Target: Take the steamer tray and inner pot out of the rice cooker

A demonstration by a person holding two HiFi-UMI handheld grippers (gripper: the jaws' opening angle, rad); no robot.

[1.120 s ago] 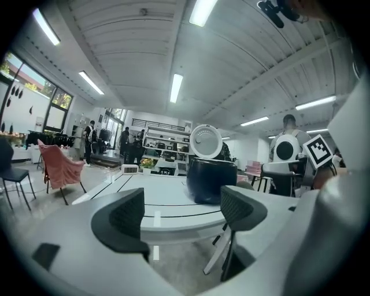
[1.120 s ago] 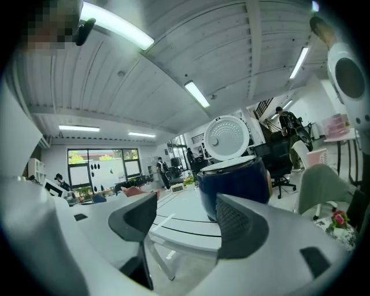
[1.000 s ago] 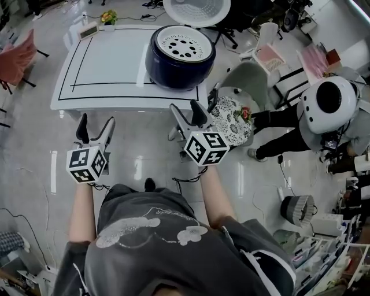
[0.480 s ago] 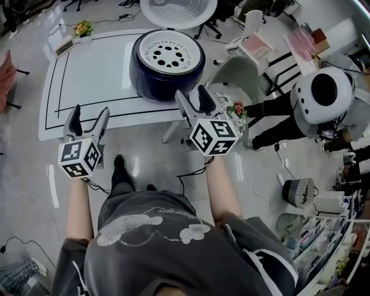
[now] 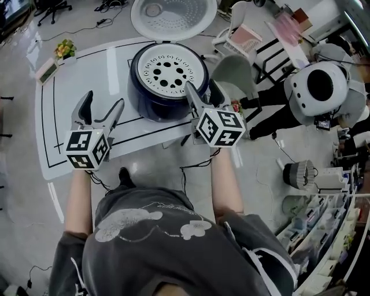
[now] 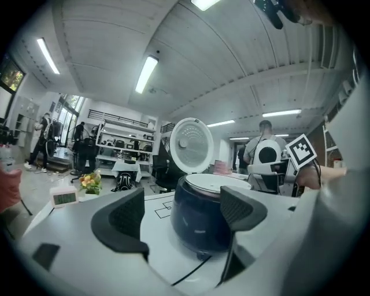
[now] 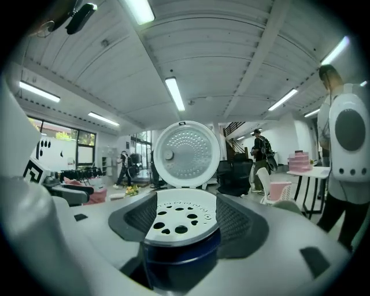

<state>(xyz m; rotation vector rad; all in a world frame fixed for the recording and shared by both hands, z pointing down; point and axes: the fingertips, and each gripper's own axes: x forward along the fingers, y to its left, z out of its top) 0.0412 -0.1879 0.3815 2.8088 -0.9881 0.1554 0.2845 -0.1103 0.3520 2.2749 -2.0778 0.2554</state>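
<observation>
1. Rice cooker (image 5: 151,99) stands on the table (image 5: 75,87), toward its right end; its lid (image 5: 173,17) stands open on the far side.
2. Steamer tray (image 5: 168,69) sits in the cooker's top.
3. Flowers (image 5: 65,48) stand at the table's far-left corner.
4. Left gripper (image 5: 104,99) is left of the cooker; right gripper (image 5: 200,84) is at its near-right rim.

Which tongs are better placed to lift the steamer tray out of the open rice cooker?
Right. The right tongs are open at the rim of the steamer tray; the left tongs, also open, hover over the table beside the rice cooker.

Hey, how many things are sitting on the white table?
3: open rice cooker at the right end, flowers at the far left corner, a small clock beside them.
</observation>
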